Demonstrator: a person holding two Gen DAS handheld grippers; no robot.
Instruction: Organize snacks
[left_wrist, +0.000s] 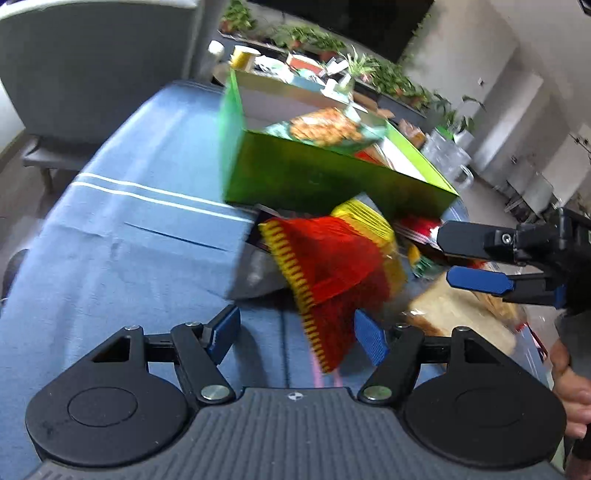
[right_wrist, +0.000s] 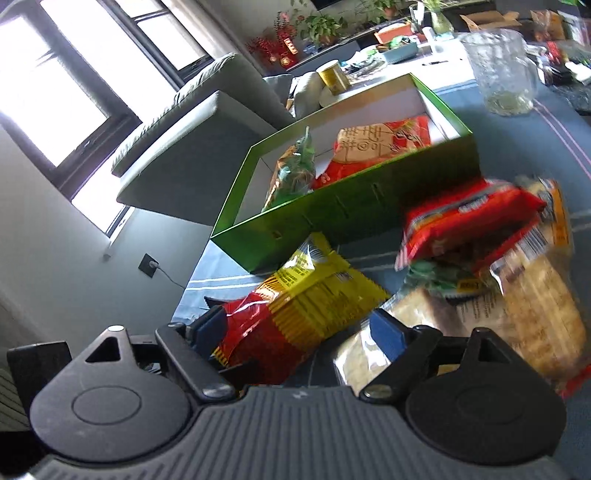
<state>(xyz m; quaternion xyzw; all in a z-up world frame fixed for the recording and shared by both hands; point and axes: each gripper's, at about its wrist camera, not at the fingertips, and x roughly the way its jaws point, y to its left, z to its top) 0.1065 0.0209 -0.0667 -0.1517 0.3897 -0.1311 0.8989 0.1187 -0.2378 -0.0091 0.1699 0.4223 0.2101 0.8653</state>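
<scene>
A red and yellow snack bag lies on the blue tablecloth in front of a green box. The box holds two snack packets. My left gripper is open, and the bag's near end sits between its pads, closer to the right one and not pressed. My right gripper is also open with the same bag between its fingers. In the left wrist view the right gripper reaches in from the right over a bagged bread loaf.
A red packet and a green one lie on the pile by the bread. A glass jar and a yellow can stand beyond the box. A grey armchair is past the table's edge. A person's hand shows at the right.
</scene>
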